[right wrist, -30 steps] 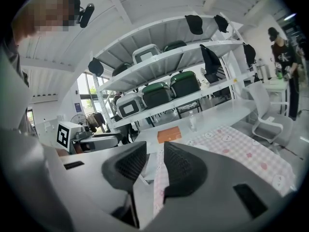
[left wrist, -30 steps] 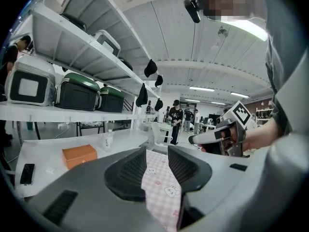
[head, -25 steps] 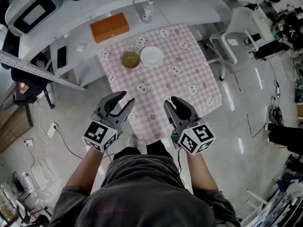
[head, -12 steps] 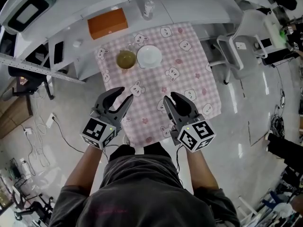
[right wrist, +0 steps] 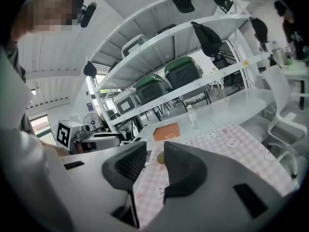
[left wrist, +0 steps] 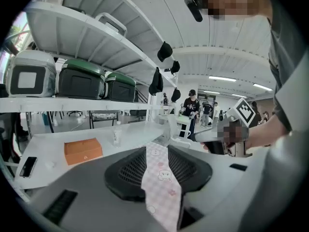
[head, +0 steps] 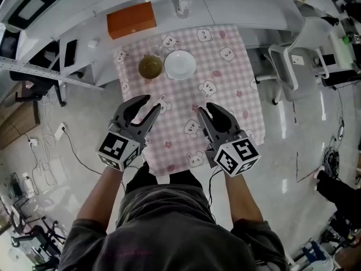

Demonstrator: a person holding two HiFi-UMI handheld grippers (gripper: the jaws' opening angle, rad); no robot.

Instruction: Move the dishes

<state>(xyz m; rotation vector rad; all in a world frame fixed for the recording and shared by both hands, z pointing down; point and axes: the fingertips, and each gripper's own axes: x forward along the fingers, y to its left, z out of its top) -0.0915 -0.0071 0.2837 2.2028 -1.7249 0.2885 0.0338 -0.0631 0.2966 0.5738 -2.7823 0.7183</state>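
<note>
A glossy pale floor (head: 293, 151) surrounds a small surface draped with one pink checked cloth (head: 220, 89) printed with bears. A curved white counter (head: 237, 13) runs past the cloth's far edge.

There are two dishes, side by side and just about touching at the far end of the cloth. One is an olive-coloured dish (head: 150, 67) towards the cloth's left corner. The other is a white dish (head: 180, 65) nearer the cloth's middle. On the counter beyond the cloth are one orange box (head: 131, 19), one clear bottle (head: 184, 3) and one dark phone (head: 70, 52). One white chair (head: 293, 61) stands off the cloth's right side. The left gripper view shows two dark green-lidded crates (left wrist: 81, 79) on a shelf above.

There are two grippers, both over the near end of the cloth and well apart from the dishes. The left gripper (head: 148, 105) has its jaws parted by a narrow gap, with only the cloth showing through and nothing held. The right gripper (head: 206, 109) has its jaws partly apart, also empty and touching nothing.

The left gripper view shows only a strip of cloth, and its own body hides both dishes. In the right gripper view only a sliver of the olive-coloured dish shows between the jaws. I cannot tell what, if anything, that dish contains.
</note>
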